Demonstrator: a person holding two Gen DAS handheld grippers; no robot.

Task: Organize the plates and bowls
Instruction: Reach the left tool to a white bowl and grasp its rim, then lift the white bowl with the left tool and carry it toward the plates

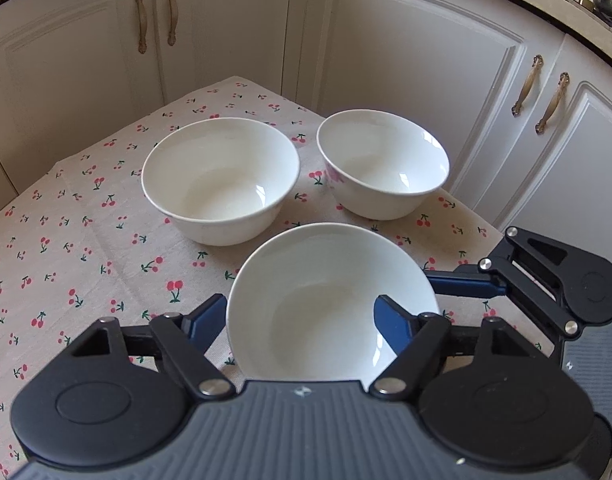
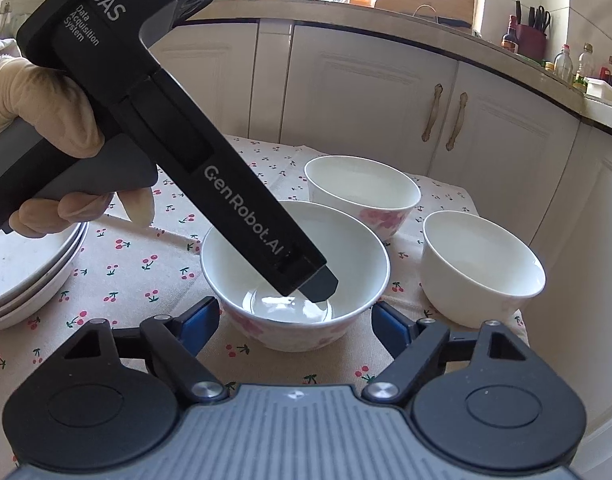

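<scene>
Both tools work on the same flowered bowl (image 2: 293, 328), which stands on the tabletop (image 2: 145, 264) directly between the fingers (image 2: 201, 320) of the right gripper (image 2: 295, 312). These fingers flank its lower wall very closely, and I cannot tell if their pads touch it. The left gripper (image 1: 301, 312), held by a gloved hand (image 2: 45, 120), reaches down from above: one finger is inside the bowl and the other is just outside the rim. Neither pad is seen to press the wall, so I judge this gripper released. The risk, in my judgement, is that two grippers act on one smooth, glazed bowl. If one squeezes or lifts while the other is not ready, the bowl can tilt, slip from the pads and drop on the tabletop, or the inside finger can knock the rim. A push to the far side can also send it against the other bowls. This bowl is empty; only a shine shows at its bottom. Beyond the fingers, the plain bowl (image 2: 482, 268) to the right and the second flowered bowl (image 2: 362, 196) further away stand apart from it, also empty. To the left of the fingers lies a stack of plates (image 2: 25, 272); nothing shows on the visible part of the top one.
</scene>
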